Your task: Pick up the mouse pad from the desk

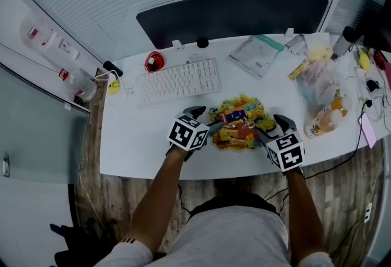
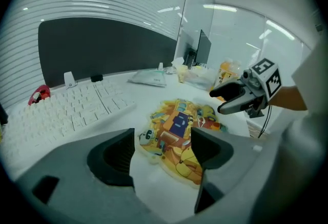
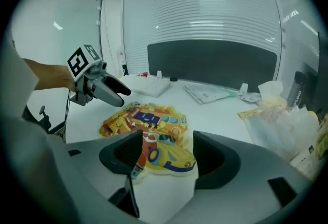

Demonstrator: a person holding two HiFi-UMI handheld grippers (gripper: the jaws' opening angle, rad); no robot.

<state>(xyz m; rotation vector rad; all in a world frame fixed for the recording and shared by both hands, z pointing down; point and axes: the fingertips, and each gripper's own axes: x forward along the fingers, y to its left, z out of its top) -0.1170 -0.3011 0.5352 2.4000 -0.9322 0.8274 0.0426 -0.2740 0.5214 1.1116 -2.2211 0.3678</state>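
Observation:
The mouse pad [image 1: 240,122] is a flat, irregular yellow and orange cartoon print with a blue patch, lying on the white desk [image 1: 137,149] near its front edge. My left gripper [image 1: 203,123] sits at the pad's left edge with jaws open; in the left gripper view the mouse pad [image 2: 177,133] lies flat between and beyond the open left gripper [image 2: 163,152]. My right gripper [image 1: 267,128] is at the pad's right edge, also open. In the right gripper view the mouse pad [image 3: 148,133] lies below the open right gripper [image 3: 166,154]. Neither gripper holds anything.
A white keyboard [image 1: 178,80] lies behind the pad, with a red object [image 1: 153,62] at its left. A clear pouch [image 1: 256,55], plastic bags and a bottle [image 1: 324,120] crowd the right side. A dark panel [image 1: 232,15] stands behind the desk.

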